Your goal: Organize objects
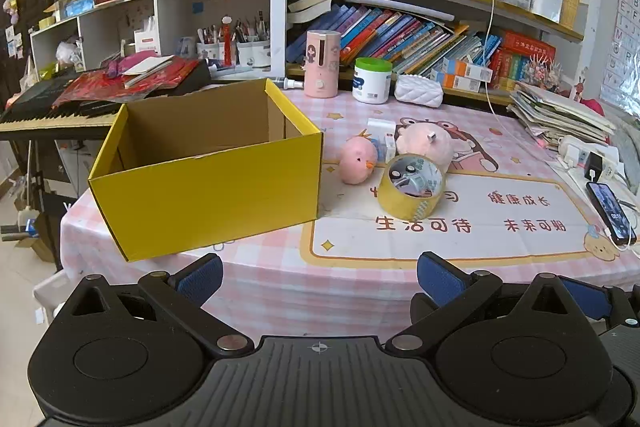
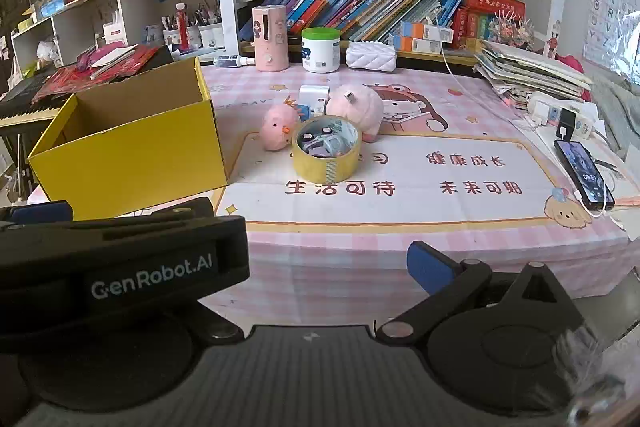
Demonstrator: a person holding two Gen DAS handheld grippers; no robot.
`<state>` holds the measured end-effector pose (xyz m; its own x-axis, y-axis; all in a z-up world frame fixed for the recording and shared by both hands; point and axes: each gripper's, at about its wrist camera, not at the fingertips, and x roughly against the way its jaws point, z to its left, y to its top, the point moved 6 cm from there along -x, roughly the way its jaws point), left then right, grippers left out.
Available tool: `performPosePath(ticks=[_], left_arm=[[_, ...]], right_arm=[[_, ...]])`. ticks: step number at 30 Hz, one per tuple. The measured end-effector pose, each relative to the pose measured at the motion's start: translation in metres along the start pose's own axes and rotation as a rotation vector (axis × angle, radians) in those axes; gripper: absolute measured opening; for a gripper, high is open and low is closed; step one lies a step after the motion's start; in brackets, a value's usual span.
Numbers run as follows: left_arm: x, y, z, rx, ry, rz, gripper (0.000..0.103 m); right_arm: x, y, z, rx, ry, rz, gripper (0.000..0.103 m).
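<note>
An open yellow cardboard box (image 1: 204, 167) (image 2: 128, 147) stands on the left of the pink table; the part of its inside that I can see holds nothing. Right of it lie a pink chick plush (image 1: 357, 163) (image 2: 279, 129), a bigger pink plush (image 1: 426, 143) (image 2: 358, 107), a small white box (image 1: 380, 129) (image 2: 314, 95) and a yellowish tape roll (image 1: 412, 189) (image 2: 326, 149) with small items inside its ring. My left gripper (image 1: 320, 277) hangs open at the table's front edge, well short of them. My right gripper (image 2: 316, 265) is open too. The left gripper's body (image 2: 120, 267) hides its left finger.
A phone (image 1: 610, 213) (image 2: 584, 179) on a cable lies at the table's right edge, by a power strip (image 2: 560, 111) and a paper stack (image 2: 528, 71). A pink humidifier (image 1: 322, 63), a green-lidded jar (image 1: 372, 81) and a white pouch (image 1: 418, 91) line the back, below bookshelves. A keyboard (image 1: 52, 111) sits far left.
</note>
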<state>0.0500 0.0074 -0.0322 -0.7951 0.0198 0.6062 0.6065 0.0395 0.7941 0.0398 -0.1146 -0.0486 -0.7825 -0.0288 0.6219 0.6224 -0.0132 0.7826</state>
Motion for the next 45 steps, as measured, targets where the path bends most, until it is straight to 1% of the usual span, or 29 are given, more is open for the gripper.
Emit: performPosePath(ticks=[15,19,32,34,45], left_arm=[[-0.003,0.004,0.01,0.001,-0.006,-0.004,0.103],[-0.003,0.002,0.006,-0.001,-0.009,-0.005,0.103],[-0.009,0.004,0.012,-0.001,-0.013,-0.002,0.103],[-0.005,0.0,0.004,-0.002,-0.009,-0.004,0.103],[-0.007,-0.005,0.008,0.0,-0.014,0.002,0.103]], right_arm=[[-0.003,0.002,0.006,0.019,0.01,-0.013,0.103],[-0.003,0.002,0.007,0.019,0.011,-0.014,0.103],[-0.003,0.002,0.006,0.019,0.012,-0.013,0.103],[-0.003,0.002,0.006,0.019,0.012,-0.013,0.103],[-0.006,0.001,0.01,0.032,0.009,-0.011,0.103]])
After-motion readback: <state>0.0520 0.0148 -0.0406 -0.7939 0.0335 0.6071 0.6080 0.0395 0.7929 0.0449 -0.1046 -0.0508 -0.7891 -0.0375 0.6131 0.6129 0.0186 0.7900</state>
